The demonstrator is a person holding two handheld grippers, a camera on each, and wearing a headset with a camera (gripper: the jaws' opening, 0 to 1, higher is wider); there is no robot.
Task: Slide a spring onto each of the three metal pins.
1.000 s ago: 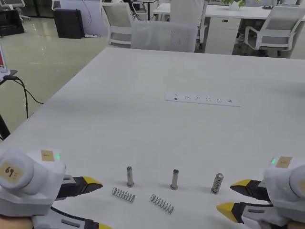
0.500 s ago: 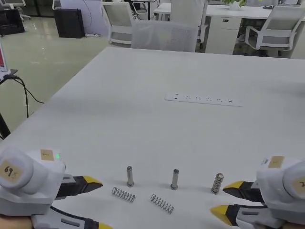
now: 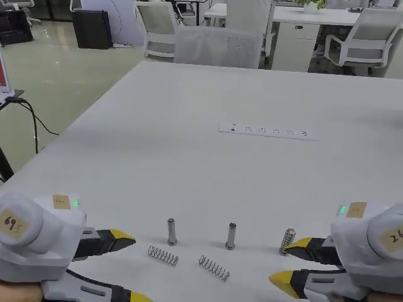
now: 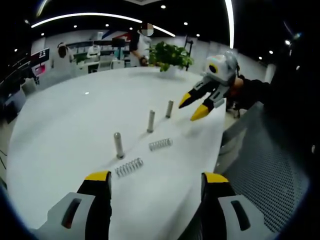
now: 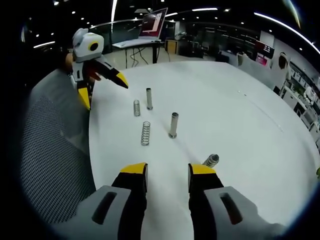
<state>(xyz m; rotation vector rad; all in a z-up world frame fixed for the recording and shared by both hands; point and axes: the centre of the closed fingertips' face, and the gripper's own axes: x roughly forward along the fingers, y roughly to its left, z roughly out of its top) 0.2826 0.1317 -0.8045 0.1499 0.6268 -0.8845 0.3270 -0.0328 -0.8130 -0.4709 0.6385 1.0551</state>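
The right gripper has moved in leftward over the last second, so its upper yellow tip is now just beside the foot of the right pin. The left gripper has stayed where it was. Both grippers have their jaws apart and hold nothing.

The table is a wide, plain white top, with a white power strip lying flat further back. Three pins stand upright in a row near the front edge. The right pin has a fitted spring around it, while the middle pin and the left pin are bare. The first loose spring lies on its side just in front of the left pin. The second loose spring lies between the left and middle pins, a little nearer the edge.

Beyond the far edge stand grey office chairs and more desks on a pale glossy floor. A black cable trails down at the left.

The bottom edge of the head view cuts off the left gripper's lower jaw. In the left gripper view the coils on the farthest pin are too small to make out. In the right gripper view the right pin stands just past the right-hand jaw tip, which hides its lower part.
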